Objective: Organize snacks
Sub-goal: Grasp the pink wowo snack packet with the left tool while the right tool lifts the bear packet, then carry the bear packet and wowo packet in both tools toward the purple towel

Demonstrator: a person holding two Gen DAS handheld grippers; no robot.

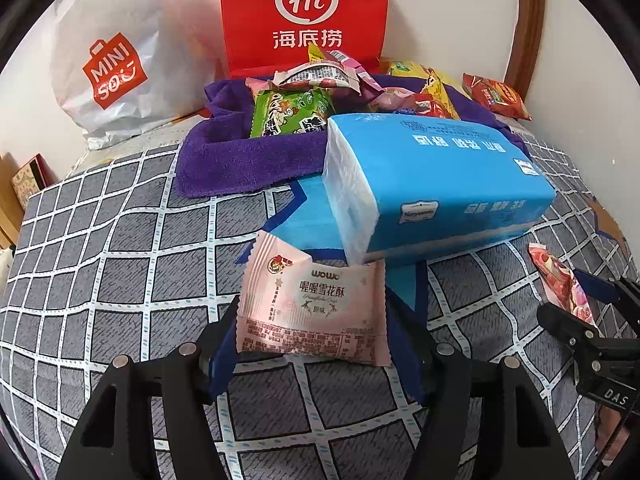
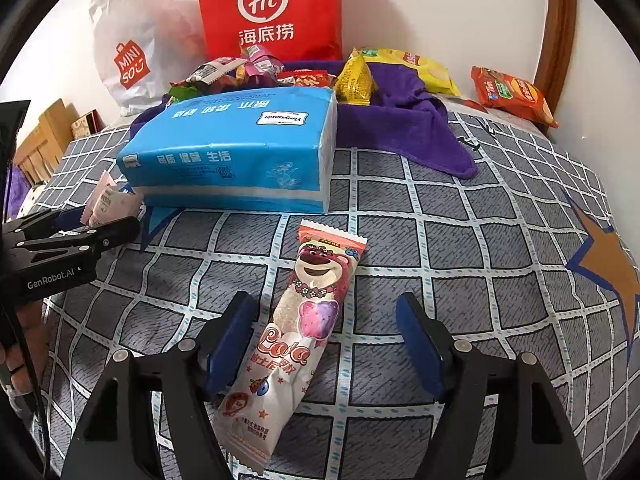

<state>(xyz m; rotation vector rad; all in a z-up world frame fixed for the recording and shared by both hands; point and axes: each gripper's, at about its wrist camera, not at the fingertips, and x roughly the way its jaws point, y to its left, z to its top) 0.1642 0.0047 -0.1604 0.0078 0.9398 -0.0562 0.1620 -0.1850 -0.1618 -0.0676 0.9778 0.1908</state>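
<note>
Left gripper (image 1: 312,344) fingers straddle pink nougat packet (image 1: 314,308) on bed, apparently touching both sides. Right gripper (image 2: 326,344) spread wide around bear snack bar (image 2: 296,320), right finger clear. Close squarely mid-packet, lift gently.

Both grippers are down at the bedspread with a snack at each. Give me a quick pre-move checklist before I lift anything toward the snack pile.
1. Left gripper closed on the pink snack packet: ok, pads at both edges.
2. Right gripper closed on the bear snack bar: not ok, far pad stands clear.
3. Bar centred between pads: not ok, lies against one.
4. Tissue pack off the packet: cannot tell.
5. Purple towel has free room: ok.
</note>
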